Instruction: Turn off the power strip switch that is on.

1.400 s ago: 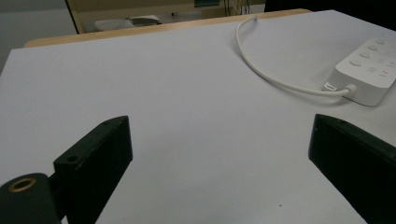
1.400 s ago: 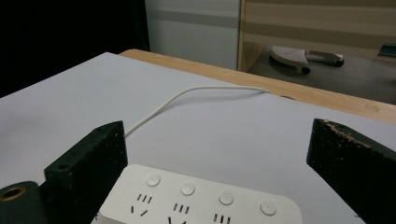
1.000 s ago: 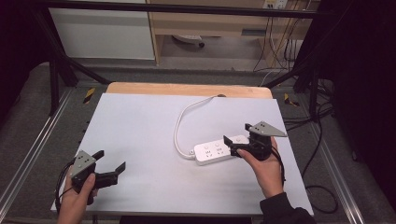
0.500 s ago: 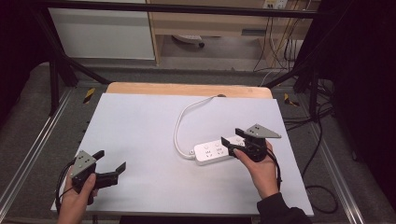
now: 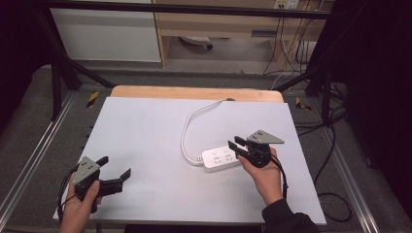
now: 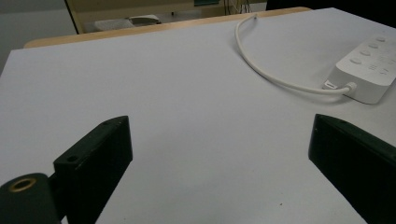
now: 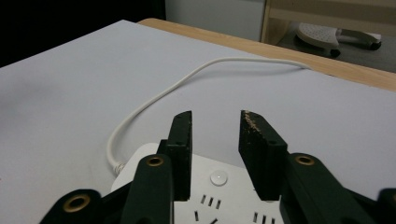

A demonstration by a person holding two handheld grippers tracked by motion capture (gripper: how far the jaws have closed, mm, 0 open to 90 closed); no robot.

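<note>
We see a smooth white plastic power strip (image 5: 221, 158), rectangular w/ rounded corners, nr the tabletop's (image 5: 145, 126) right edge. Right gripper (image 5: 236, 144) jaws apart above it, not clamped; left gripper (image 5: 114, 167) jaws wide apart.

The high view looks forward and down from above the person's edge of the surface (image 5: 145, 131), taking in all of it. The left tool's camera sits low near 7 o'clock, facing the power strip (image 6: 369, 70) at 2 o'clock. The right tool's camera hangs close over that strip (image 7: 205, 191), which all three views share.
</note>
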